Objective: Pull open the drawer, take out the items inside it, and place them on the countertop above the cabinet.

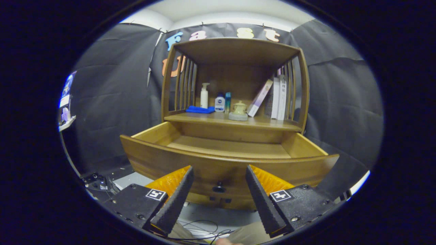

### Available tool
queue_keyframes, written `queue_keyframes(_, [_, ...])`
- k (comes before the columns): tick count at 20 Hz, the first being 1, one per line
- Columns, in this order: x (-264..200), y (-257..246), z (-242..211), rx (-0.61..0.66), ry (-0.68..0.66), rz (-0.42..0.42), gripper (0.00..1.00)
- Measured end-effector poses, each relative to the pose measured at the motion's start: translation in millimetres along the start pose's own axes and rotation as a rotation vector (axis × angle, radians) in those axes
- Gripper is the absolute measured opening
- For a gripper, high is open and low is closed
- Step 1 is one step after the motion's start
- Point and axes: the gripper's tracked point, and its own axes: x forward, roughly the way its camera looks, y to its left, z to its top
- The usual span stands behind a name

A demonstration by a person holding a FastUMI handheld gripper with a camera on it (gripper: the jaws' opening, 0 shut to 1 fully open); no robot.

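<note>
the gripper (219,170) has its fingers spread wide, holding nothing and touching nothing. the small dark knob (218,187) on the drawer front sits in the gap between the two fingertips, just ahead of them at 12 o'clock, with clear space on both sides.

the drawer (160,160) is pulled well out of the wooden cabinet (303,88). its curved front panel runs across from 9 to 3 o'clock just beyond the fingers. the part of the drawer floor that shows over the front panel is bare wood; the near strip behind the panel is hidden, so what lies there cannot be told.

above the drawer, at 12 o'clock and farther back, is the countertop (272,123), roofed by a shelf with slatted sides. on it, from 11 toward 1 o'clock: a folded blue cloth (200,109), a white pump bottle (204,96) behind it, a small white bottle with a dark cap (219,103), a slim teal bottle (228,102), a pale lidded pot (238,111) standing nearest the front edge, then one book leaning (259,98) against several upright books (278,98).

below the drawer, loose cables (204,228) lie on the floor between the fingers' bases.
</note>
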Motion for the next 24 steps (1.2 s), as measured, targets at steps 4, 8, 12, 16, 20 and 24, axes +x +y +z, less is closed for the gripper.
queue_keyframes(4, [12, -3, -16, 0.008, 0.032, -0.048, 0.96])
queue_keyframes(8, [27, -4, -27, -0.007, 0.054, -0.106, 0.96])
queue_keyframes(12, [31, -5, -28, -0.013, 0.045, -0.146, 0.96])
queue_keyframes(16, [33, -5, -27, -0.009, 0.036, -0.166, 0.96])
queue_keyframes(20, [38, -8, -24, -0.006, 0.029, -0.151, 0.95])
queue_keyframes(24, [40, -6, -23, -0.013, 0.027, -0.15, 0.95])
